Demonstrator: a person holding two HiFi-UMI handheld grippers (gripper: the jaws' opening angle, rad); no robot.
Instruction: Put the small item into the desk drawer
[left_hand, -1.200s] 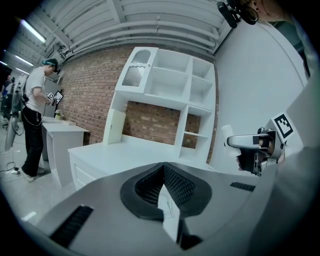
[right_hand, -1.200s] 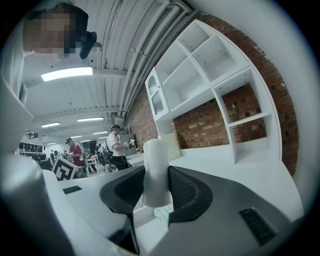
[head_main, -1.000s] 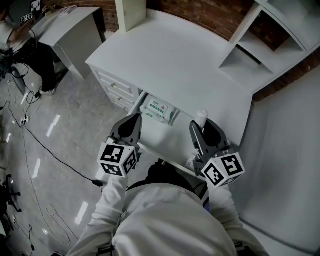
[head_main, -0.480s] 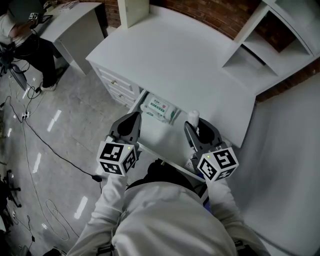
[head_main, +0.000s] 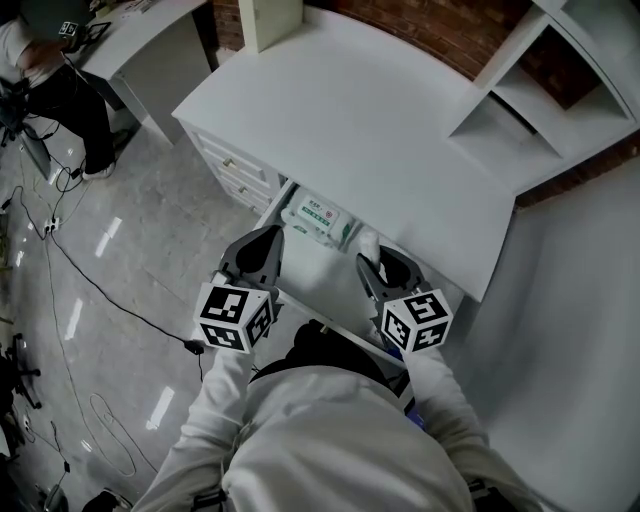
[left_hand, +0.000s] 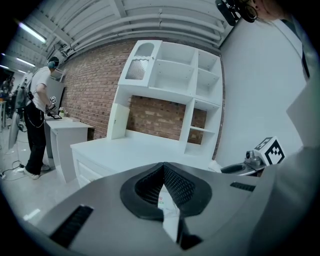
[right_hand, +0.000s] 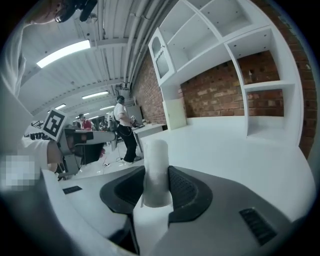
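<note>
R gripper pinches a white bottle between its pads. The bottle stands upright, and its top sticks out above the jaws. In head view the bottle is over the open drawer, at its right side and close to the front edge of the desk. I cannot tell if it touches the drawer floor. A wipes pack lies at the back of the drawer, partly under the desk edge. L gripper is at the drawer's left side, jaws pressed together w/ nothing between. The pack shows beyond them.
</note>
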